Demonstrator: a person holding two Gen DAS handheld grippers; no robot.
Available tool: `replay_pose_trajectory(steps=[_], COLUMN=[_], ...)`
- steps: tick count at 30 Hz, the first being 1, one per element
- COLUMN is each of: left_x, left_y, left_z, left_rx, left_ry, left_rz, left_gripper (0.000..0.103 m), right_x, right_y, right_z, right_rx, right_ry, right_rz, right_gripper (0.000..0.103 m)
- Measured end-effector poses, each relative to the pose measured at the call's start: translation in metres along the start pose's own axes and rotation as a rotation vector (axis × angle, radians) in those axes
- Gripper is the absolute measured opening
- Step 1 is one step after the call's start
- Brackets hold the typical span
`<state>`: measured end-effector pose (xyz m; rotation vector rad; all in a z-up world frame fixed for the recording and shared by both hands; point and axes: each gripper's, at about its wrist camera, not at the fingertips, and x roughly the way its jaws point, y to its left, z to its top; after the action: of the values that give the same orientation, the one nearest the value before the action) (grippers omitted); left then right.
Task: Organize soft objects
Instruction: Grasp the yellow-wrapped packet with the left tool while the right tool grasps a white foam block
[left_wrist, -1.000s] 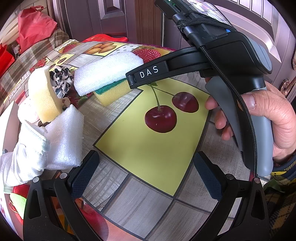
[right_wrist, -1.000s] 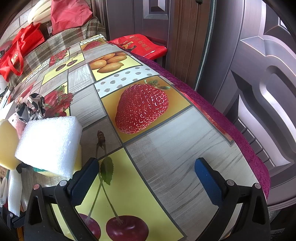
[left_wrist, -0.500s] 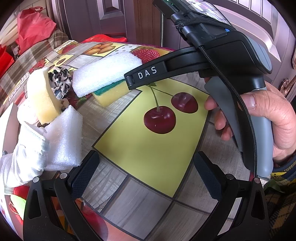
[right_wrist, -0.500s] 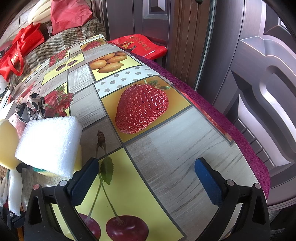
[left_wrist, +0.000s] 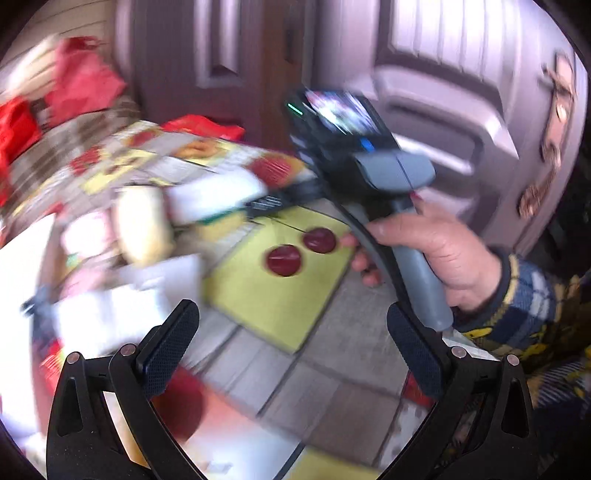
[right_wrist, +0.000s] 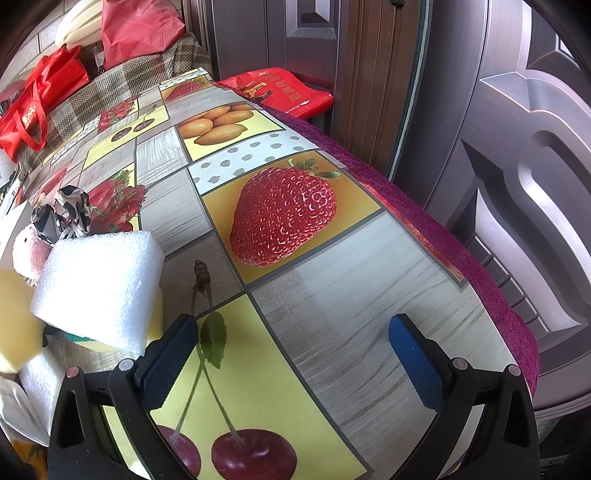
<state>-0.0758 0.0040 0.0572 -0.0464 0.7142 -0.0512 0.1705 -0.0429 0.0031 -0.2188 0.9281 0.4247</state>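
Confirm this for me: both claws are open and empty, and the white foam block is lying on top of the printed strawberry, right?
Not quite. The right wrist view shows the white foam block well to the left of the printed strawberry, resting on a yellow and green sponge. The rest holds: the right claw and the left claw are both open and empty.

Everything beyond my left fingers (left_wrist: 168, 347) smears with motion blur; the soft pile (left_wrist: 147, 229) ahead-left of them is unreadable shapes. Left of my right fingers (right_wrist: 168, 363), the white foam block (right_wrist: 98, 290) covers most of a yellow-green sponge (right_wrist: 157, 317), and the frame edge cuts off a yellow sponge (right_wrist: 14, 321).
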Motion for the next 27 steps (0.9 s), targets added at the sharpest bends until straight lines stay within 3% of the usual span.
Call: replay_pose_trajectory(steps=[4, 9, 12, 17, 20, 23, 27], left_x=[-0.048, -0.059, -0.048, -0.022, -0.016, -0.018, -0.017], left_y=[0.041, 0.077, 0.080, 0.068, 0.068, 0.069, 0.068], left_z=[-0.020, -0.052, -0.064, -0.067, -0.064, -0.066, -0.066], left_rx=[-0.122, -0.218, -0.243, -0.193, -0.190, -0.202, -0.195], left_ry=[-0.073, -0.016, 0.032, 0.108, 0.122, 0.119, 0.120], left_rz=[0.156, 0.263, 0.243, 0.242, 0.240, 0.228, 0.226], left_gripper=[0.103, 0.103, 0.102, 0.079, 0.079, 0.078, 0.070], right_x=[0.000, 0.000, 0.000, -0.001, -0.011, -0.032, -0.053], right_y=[0.000, 0.000, 0.000, 0.001, -0.004, 0.001, 0.029], right_z=[0.000, 0.000, 0.000, -0.001, -0.003, -0.008, -0.017], right_rx=[0.000, 0.000, 0.000, 0.004, 0.012, -0.110, -0.418], right_ry=[0.000, 0.000, 0.000, -0.005, -0.052, -0.154, -0.238], right_rz=[0.000, 0.000, 0.001, 0.007, 0.107, 0.269, 0.348], right_gripper=[0.103, 0.103, 0.103, 0.103, 0.103, 0.103, 0.103])
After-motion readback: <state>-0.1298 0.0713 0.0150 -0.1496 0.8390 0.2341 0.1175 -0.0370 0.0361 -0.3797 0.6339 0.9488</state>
